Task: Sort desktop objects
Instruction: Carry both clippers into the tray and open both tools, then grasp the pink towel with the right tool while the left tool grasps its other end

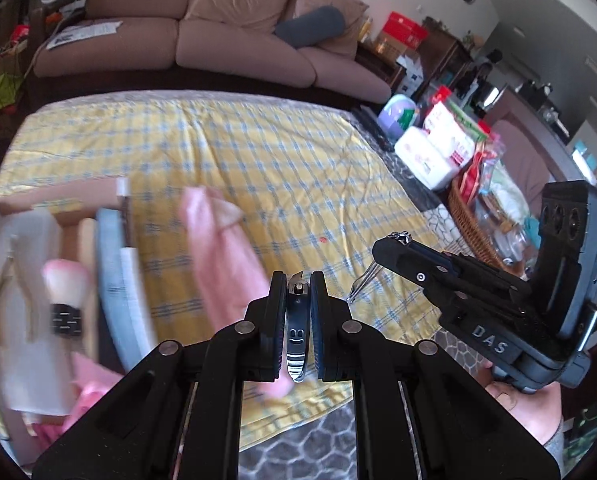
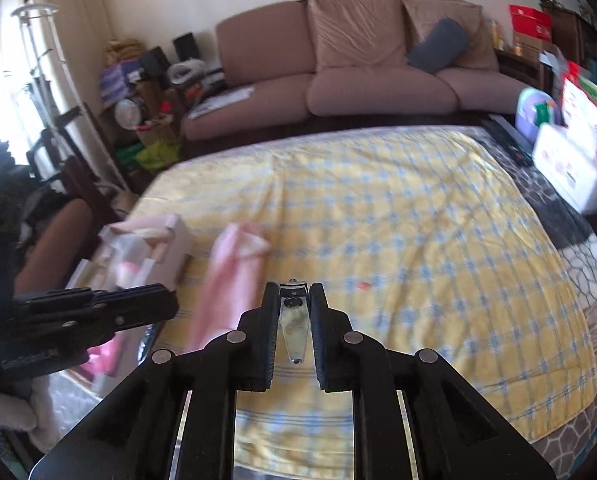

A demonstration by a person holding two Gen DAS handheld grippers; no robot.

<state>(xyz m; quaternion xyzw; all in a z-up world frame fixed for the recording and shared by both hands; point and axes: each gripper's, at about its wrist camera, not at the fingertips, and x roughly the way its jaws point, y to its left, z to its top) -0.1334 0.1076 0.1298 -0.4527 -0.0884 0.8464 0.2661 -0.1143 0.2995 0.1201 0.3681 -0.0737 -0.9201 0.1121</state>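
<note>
Legible writing is scarce: the right gripper (image 1: pixel 382 256), seen from the left wrist view, bears raised letters "DAS" on its housing, and the nail clipper (image 1: pixel 296 332) in the left gripper (image 1: pixel 297 280) carries a stamped smiling face; print on the white packages (image 1: pixel 430 152) at the far right cannot be read. The left gripper is closed narrowly on that nail clipper, which stands lengthwise between the pads. The right gripper is likewise clamped on a second nail clipper (image 2: pixel 294 320), its pads pressing both sides. The work surface is a yellow and blue checked cloth (image 1: pixel 258 160) spread over a grey pebble-patterned cover (image 1: pixel 450 216); a small red spot (image 1: pixel 321 240) marks the cloth near its centre. At the near left lies a blurred open box (image 1: pixel 58 240) holding a pink brush with a black band (image 1: pixel 66 292) and pliers-like nippers (image 1: pixel 10 296); a pink pouch (image 1: pixel 222 256) lies just beside it. A brown sofa (image 1: pixel 238 40) with a grey cushion (image 1: pixel 310 26) runs along the far side, a wicker basket (image 1: pixel 470 224) crowds the right edge, and cluttered shelves stand left in the right wrist view. The centre and far part of the cloth are unoccupied; the left and right borders are tight.
</note>
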